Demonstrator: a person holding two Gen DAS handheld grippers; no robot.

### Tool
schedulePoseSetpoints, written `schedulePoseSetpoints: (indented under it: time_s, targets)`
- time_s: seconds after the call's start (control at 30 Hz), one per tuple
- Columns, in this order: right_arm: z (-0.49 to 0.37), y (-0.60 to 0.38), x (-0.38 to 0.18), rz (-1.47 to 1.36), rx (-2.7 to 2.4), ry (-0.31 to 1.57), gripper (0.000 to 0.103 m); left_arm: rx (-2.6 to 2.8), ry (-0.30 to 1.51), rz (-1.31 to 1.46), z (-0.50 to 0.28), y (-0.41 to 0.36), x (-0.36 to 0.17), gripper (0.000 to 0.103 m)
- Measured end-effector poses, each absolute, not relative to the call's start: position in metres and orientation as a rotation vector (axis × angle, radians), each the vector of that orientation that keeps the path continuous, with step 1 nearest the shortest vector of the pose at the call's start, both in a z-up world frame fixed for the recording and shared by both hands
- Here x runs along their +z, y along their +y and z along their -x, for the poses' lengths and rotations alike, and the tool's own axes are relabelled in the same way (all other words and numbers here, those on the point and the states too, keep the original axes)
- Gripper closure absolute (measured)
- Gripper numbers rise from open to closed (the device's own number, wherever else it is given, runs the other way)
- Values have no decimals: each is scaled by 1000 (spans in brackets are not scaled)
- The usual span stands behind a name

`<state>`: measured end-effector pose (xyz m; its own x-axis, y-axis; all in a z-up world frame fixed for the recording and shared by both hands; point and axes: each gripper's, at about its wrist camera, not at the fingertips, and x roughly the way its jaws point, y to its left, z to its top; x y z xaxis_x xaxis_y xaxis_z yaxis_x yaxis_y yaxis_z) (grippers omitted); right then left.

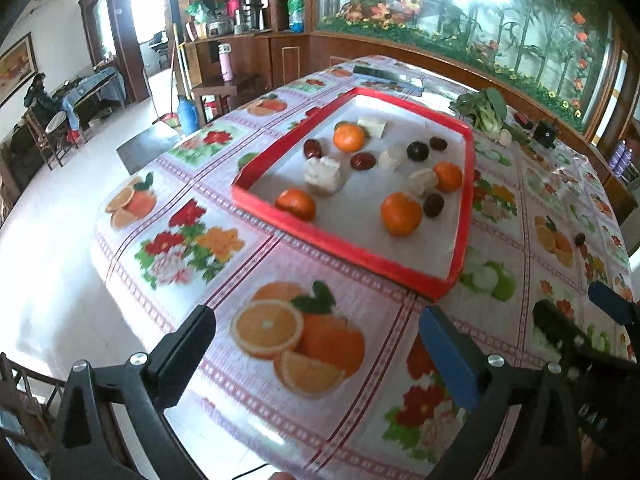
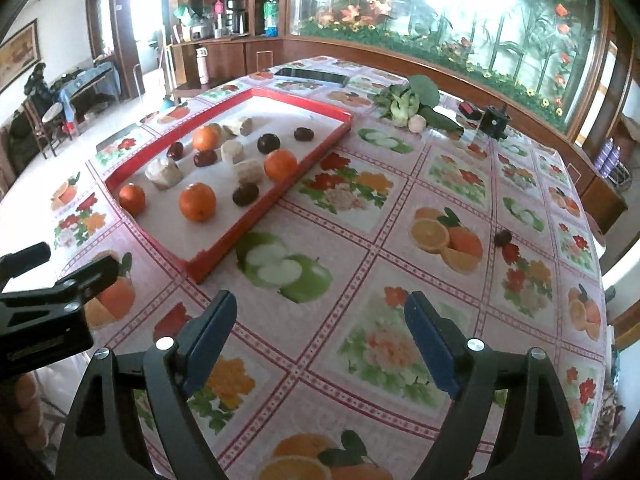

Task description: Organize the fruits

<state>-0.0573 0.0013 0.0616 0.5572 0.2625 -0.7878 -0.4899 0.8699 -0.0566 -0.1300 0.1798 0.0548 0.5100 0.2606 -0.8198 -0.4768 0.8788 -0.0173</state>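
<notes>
A red-rimmed tray (image 1: 352, 246) (image 2: 256, 222) lies on the fruit-print tablecloth. It holds several oranges (image 1: 401, 214) (image 2: 197, 201), several dark red dates (image 1: 433, 204) (image 2: 245, 194) and several pale sugarcane chunks (image 1: 323, 175) (image 2: 164, 173). One loose date (image 2: 503, 237) (image 1: 579, 238) lies on the cloth to the right of the tray. My left gripper (image 1: 316, 324) is open and empty, above the cloth short of the tray's near rim. My right gripper (image 2: 320, 312) is open and empty, right of the tray's near corner. The right gripper's fingers (image 1: 610, 300) show in the left wrist view.
A bok choy (image 2: 404, 100) (image 1: 484, 112), a garlic bulb (image 2: 417, 123) and a cucumber (image 2: 442, 120) lie beyond the tray. A phone (image 2: 312, 76) (image 1: 388, 76) lies at the far edge. A small black box (image 2: 494, 122) stands by the wall. The table edge drops off at left.
</notes>
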Motion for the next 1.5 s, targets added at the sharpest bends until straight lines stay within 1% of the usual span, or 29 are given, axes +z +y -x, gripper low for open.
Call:
schedulePoseSetpoints:
  time_s: [0.57, 1.07, 1.5]
  targets:
    - [67, 15, 66, 338, 493, 828, 17, 599, 895, 218, 166, 181, 56, 0]
    - [66, 20, 63, 361, 506, 831, 17, 545, 917, 312, 164, 178, 45, 1]
    - [60, 19, 57, 385, 503, 846, 17, 519, 971, 302, 151, 166, 36, 0]
